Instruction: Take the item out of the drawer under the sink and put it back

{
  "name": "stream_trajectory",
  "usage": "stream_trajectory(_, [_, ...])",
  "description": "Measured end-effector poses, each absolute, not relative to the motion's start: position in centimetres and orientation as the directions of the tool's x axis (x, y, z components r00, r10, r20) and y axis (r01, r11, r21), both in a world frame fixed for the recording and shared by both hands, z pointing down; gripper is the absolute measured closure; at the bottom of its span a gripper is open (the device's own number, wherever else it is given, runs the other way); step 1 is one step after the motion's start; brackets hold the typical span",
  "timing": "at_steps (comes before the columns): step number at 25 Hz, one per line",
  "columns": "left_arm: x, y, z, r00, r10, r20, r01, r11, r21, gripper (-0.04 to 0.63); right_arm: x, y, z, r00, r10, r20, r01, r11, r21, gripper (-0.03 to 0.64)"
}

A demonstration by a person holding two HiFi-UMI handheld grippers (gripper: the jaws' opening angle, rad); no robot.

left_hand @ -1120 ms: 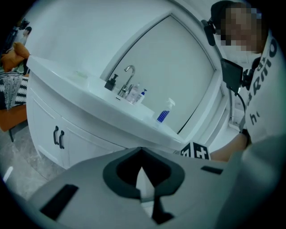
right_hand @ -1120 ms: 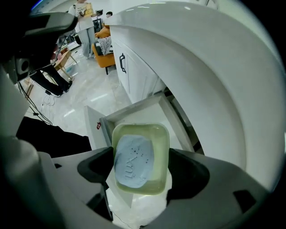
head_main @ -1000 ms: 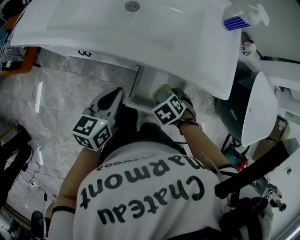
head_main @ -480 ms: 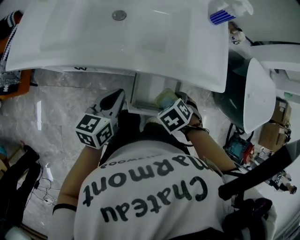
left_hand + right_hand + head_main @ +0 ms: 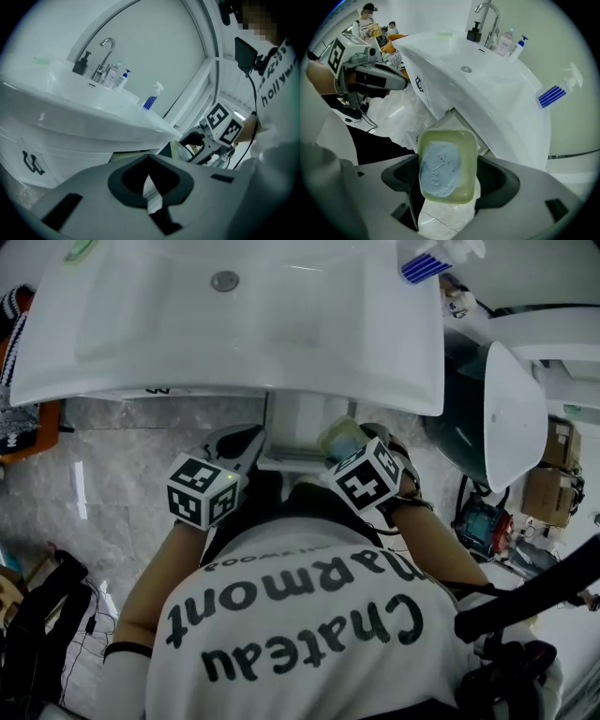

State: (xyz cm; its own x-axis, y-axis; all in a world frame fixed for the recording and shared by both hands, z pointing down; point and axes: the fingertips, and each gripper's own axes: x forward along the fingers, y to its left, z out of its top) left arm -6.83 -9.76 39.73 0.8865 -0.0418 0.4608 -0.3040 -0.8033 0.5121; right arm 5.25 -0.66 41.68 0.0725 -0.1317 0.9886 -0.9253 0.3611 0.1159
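Green soap dish [image 5: 465, 154], blue bar [image 5: 439, 168] — in jaws

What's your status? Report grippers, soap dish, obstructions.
Left gripper shut, empty, beside the open drawer. Right gripper shut on soap dish, blue soap inside, at the drawer front. Sink overhangs drawer; path otherwise looks clear.

Green soap dish [image 5: 464, 140] with blue soap [image 5: 439, 168], gripped by right tool [image 5: 447, 180], near sink [image 5: 487, 89]

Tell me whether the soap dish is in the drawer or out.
Out. The right gripper's jaws clamp the soap dish in the air, near the open drawer.
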Motion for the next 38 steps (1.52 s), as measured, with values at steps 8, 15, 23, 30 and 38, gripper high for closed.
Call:
stream_trajectory(8, [-4.4,-8.7,39.0,0.888,0.031,0.459,-0.226,-0.84,0.494,0.598,6.7,-1.2,38.5,0.082,-0.188,0.979,-0.937,0.319,0.14,0.221])
stream_trajectory(15, [-0.9,-7.0,38.5,0.88,0.102,0.464,-0.16,-0.856,0.491,0.598,9.9,-2.4,36.9,0.091,-0.222,0.971,-0.94,0.302,0.158,0.221])
stream_trajectory(23, [1.5,-6.4,38.0,0.876,0.093,0.474,-0.166,-0.864,0.476,0.598,14.2,-3.4,36.4,0.093,-0.196,0.976,-0.919,0.36,0.159,0.221])
stream_trajectory(30, [1.8,-7.5,38.3,0.871,0.028,0.491,-0.241,-0.847,0.475,0.598,17.2,-5.8,36.5,0.089,-0.197,0.976,-0.886,0.433,0.168,0.221])
stream_trajectory(38, [2.6,-8.8,38.2,0.861,-0.027,0.508,-0.288,-0.848,0.444,0.598,19.0,-7.5,37.3,0.06,-0.182,0.981,-0.88,0.454,0.138,0.221])
